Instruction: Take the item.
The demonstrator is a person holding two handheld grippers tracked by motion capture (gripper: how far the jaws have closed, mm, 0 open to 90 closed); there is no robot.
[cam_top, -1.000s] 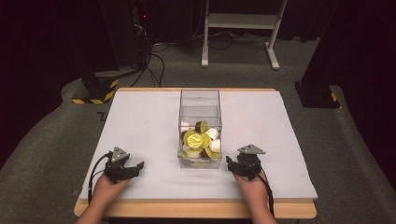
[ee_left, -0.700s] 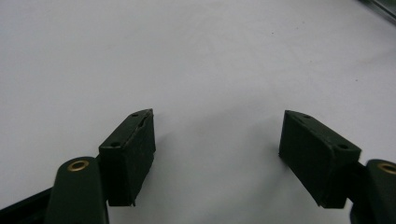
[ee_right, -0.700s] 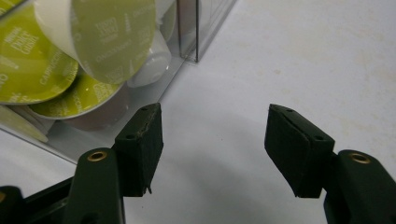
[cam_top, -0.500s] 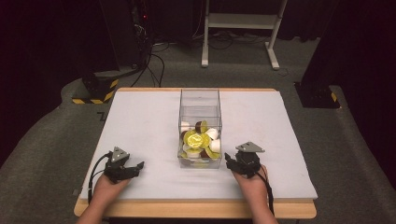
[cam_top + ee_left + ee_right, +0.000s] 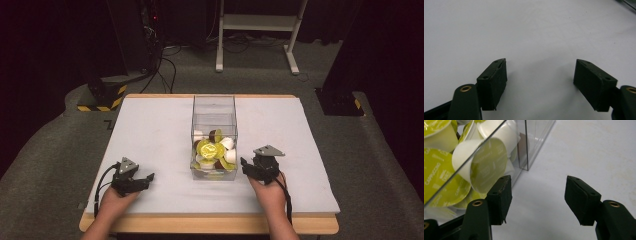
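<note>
left tool (image 5: 148,177) wide, empty, lower left on desk (image 5: 150,130) | right tool (image 5: 243,163) wide, empty, beside box (image 5: 214,131) of pods (image 5: 211,149), frame centre | risk: right jaw may nudge box wall

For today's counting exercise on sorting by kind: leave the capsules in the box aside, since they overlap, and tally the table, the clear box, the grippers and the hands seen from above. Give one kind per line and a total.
Table: 1
Clear box: 1
Grippers: 2, left gripper, right gripper
Hands: 2, left hand, right hand
Total: 6
</note>
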